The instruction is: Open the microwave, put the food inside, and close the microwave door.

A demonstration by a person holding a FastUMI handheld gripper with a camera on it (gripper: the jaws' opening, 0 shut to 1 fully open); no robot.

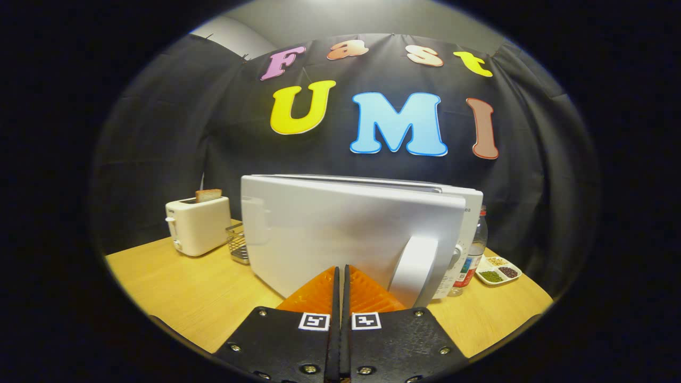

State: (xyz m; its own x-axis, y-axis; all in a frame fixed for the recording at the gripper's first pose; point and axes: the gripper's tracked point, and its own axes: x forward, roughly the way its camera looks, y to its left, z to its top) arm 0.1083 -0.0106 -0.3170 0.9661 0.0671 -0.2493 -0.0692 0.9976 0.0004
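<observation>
- Gripper (340, 271) fingers pressed together, no gap visible between them, nothing held.
- Fingertips right up against front of microwave door (340, 234); contact likely, cannot confirm.
- Microwave (468, 213) white, sitting mid-table, directly ahead of fingers, spanning both sides of them.
- Door ajar by a little: swung slightly off the body, body edge showing behind it along top and at right.
- Door handle (417, 268) a curved white bar, just right of the fingertips, close beside them, not between them.
- Small white latch-like block (255, 221) on door's left end, well left of fingers.
- Control knob (456, 255) on microwave body, past the handle, further right.
- Food for the task: cannot tell which item it is; interior of microwave hidden by door.
- Toaster (198, 226) cream-coloured, well left of microwave, slice of bread (208, 195) standing up out of its slot.
- Wire basket (238, 243) between toaster and microwave, just beside microwave's left end.
- Plastic bottle (472, 252) with label, upright, just right of microwave, partly behind it.
- Sectioned white dish (499, 270) right of bottle, holding grains or beans in separate compartments.
- Wooden table (181, 292) under everything; bare stretch left of fingers.
</observation>
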